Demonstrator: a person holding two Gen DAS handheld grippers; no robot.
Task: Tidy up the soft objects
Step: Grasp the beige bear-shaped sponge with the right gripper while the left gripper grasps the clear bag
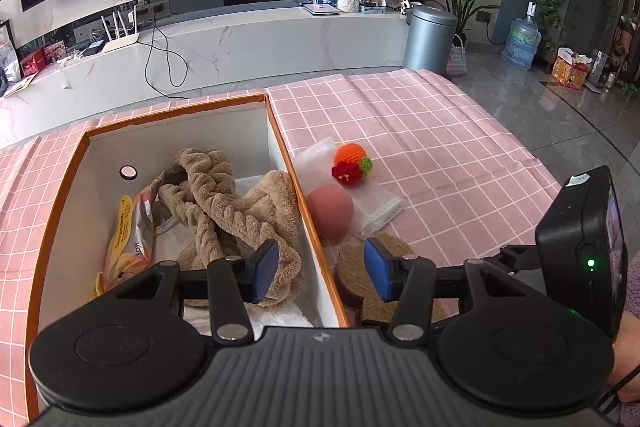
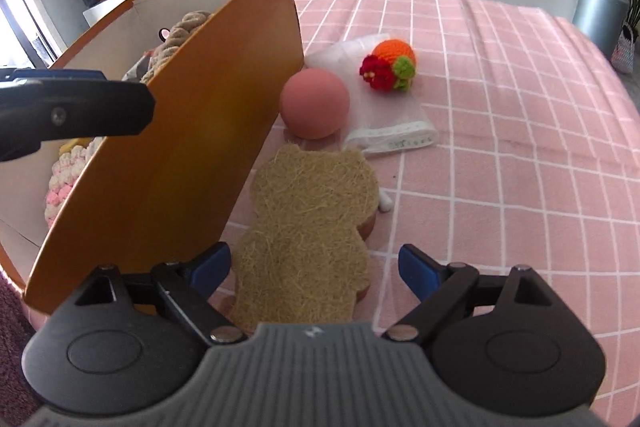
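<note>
While your right gripper (image 2: 314, 269) hangs low over the bear-shaped coir pad (image 2: 312, 223), its jaws stand wide and empty, one on each side of the pad's near end, not touching as far as I can see. That pad lies flat on the pink checked cloth (image 2: 520, 147), right beside the orange box (image 2: 180, 147). It looks light, scratchy and a bit springy, stiffer than cloth, so I'd pinch it across the narrow waist rather than try the flat face. Your left gripper (image 1: 318, 273) sits about half open with nothing in it, straddling the box wall above the tan plush scarf (image 1: 232, 203). Further out, the pink ball (image 2: 314, 103) touches the box and could roll off.
</note>
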